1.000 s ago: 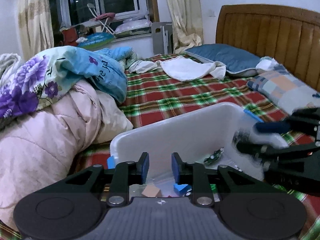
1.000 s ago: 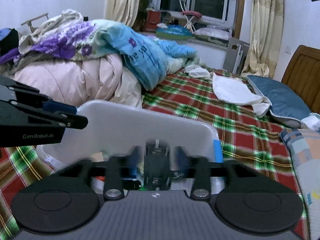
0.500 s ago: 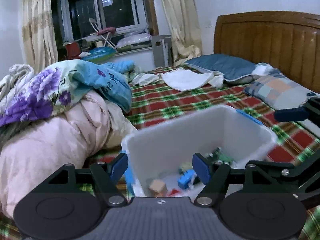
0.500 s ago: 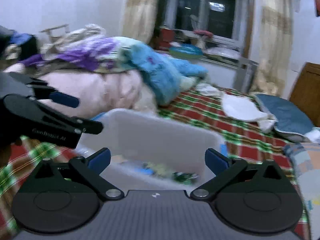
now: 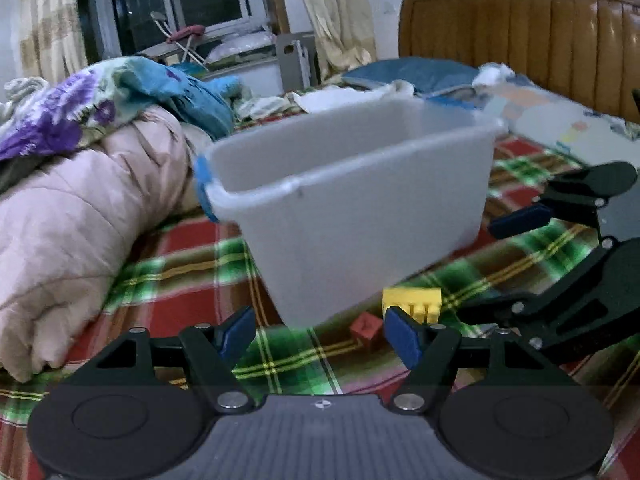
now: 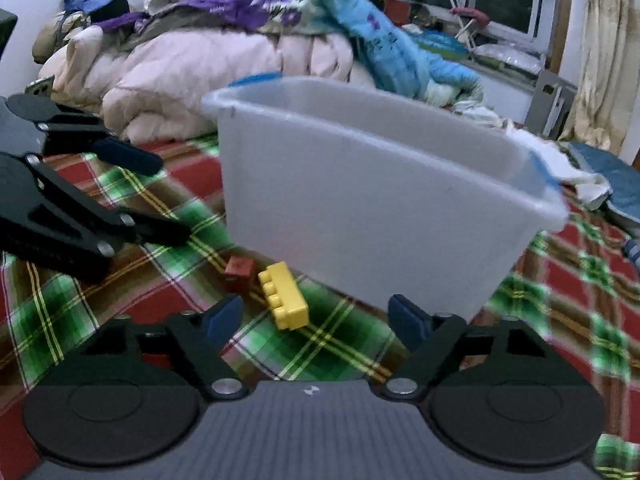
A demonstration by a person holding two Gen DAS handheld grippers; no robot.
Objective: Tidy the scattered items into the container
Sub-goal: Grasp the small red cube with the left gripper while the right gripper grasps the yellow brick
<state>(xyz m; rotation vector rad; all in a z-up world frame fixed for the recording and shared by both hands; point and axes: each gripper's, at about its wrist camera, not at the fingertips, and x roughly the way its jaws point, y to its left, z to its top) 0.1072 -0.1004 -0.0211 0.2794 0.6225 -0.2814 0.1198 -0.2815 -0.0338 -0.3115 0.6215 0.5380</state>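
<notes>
A white plastic container (image 5: 360, 216) stands on the plaid bedspread; it also shows in the right wrist view (image 6: 380, 216). Its inside is hidden from this low angle. A yellow toy brick (image 6: 284, 295) and a small red cube (image 6: 239, 270) lie on the bedspread in front of the container; both show in the left wrist view, the brick (image 5: 412, 303) and the cube (image 5: 366, 326). My left gripper (image 5: 318, 340) is open and empty, low over the bedspread near the cube. My right gripper (image 6: 318, 318) is open and empty, just behind the yellow brick.
A pile of pink and blue floral quilts (image 5: 80, 184) lies left of the container. A wooden headboard (image 5: 540, 32) and pillows (image 5: 408, 74) are at the back right. Each gripper shows in the other's view, the right one (image 5: 560, 280) and the left one (image 6: 80, 208).
Both grippers dropped from above the container's opening to low in front of it. The left gripper opened a second ago; the right released what it held into the container.
</notes>
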